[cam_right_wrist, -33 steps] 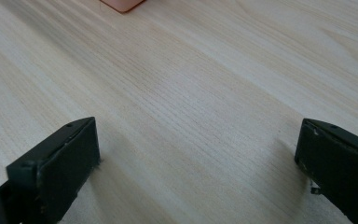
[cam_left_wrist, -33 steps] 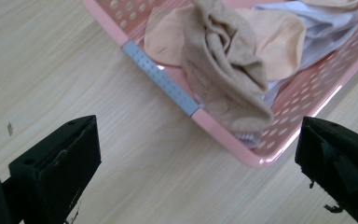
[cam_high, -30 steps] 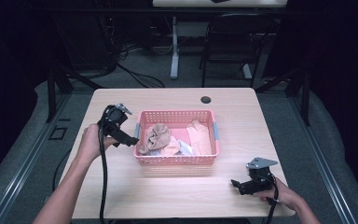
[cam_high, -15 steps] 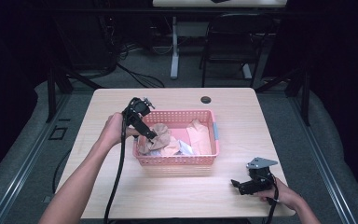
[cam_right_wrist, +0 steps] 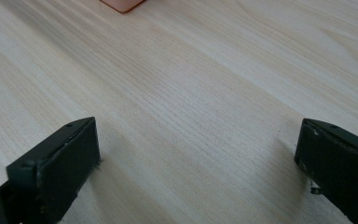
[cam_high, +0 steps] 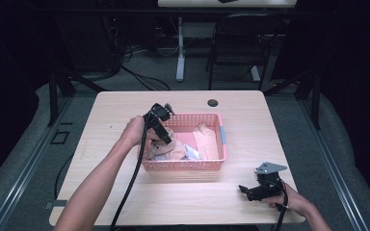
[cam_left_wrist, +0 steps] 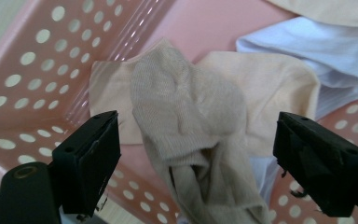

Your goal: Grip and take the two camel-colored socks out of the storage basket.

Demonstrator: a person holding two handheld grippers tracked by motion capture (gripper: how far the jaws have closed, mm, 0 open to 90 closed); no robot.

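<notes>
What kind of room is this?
Probably a lab or studio for recording. A wooden table stands alone between dark curtains, cables lie on the floor behind, and a pink basket holds socks.

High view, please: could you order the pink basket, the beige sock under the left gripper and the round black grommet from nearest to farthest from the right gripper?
From the right gripper, resting at the table's near right:
1. Pink basket: its near right corner is closest, up and to the left.
2. Beige sock: inside the basket's left half.
3. Round black grommet: at the table's far edge, beyond the basket.
</notes>
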